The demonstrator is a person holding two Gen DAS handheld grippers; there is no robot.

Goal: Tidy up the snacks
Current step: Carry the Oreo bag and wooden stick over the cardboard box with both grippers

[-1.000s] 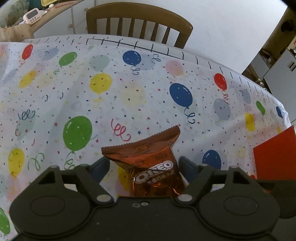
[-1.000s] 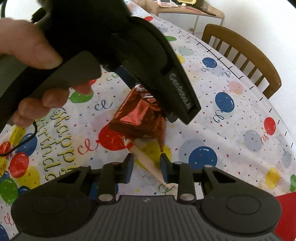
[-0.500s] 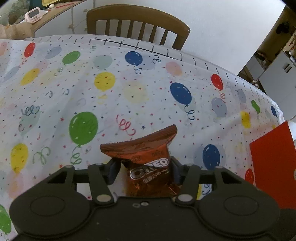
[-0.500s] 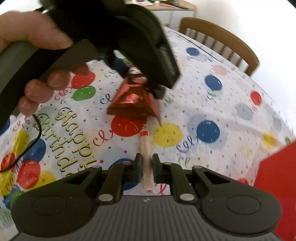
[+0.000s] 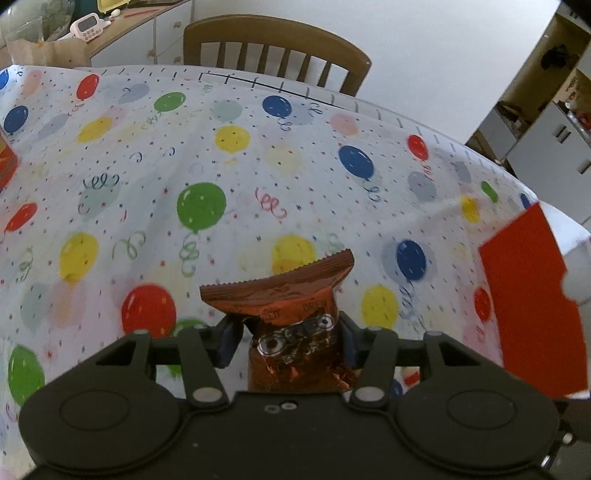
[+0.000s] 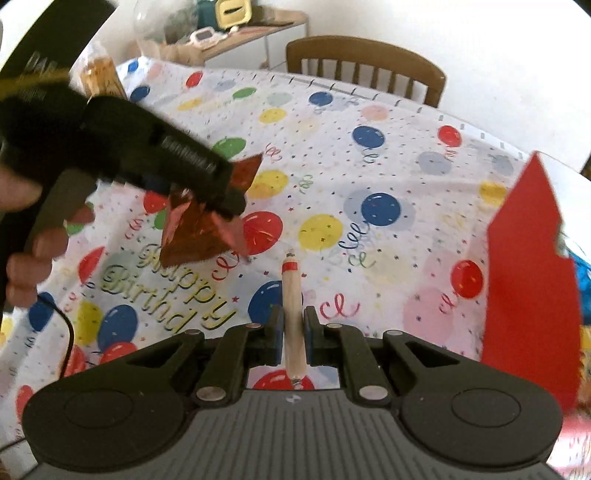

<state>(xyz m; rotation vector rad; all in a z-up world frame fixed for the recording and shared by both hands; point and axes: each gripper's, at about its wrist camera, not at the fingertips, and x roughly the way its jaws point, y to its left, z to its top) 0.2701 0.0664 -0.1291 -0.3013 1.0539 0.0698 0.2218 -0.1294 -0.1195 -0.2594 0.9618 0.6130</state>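
My left gripper [image 5: 288, 341] is shut on a copper-brown Oreo packet [image 5: 291, 295], held above the balloon tablecloth [image 5: 258, 166] with its crimped end sticking forward. The right wrist view shows the same packet [image 6: 199, 229] hanging from that left gripper [image 6: 207, 188], with a person's hand [image 6: 33, 254] on its handle. My right gripper [image 6: 291, 332] is shut on a thin beige stick snack [image 6: 291, 295] with a red band near its far tip, lifted off the cloth and pointing straight ahead.
A red box [image 5: 532, 302] stands at the right, its wall [image 6: 532, 266] also close by in the right wrist view. A wooden chair [image 5: 277, 48] is behind the table's far edge. A sideboard with a timer [image 5: 88, 26] is at the back left.
Both grippers closed on their snacks and lifted them off the cloth. The right gripper rolled, bringing the stick straight ahead. Both moved toward the red box.
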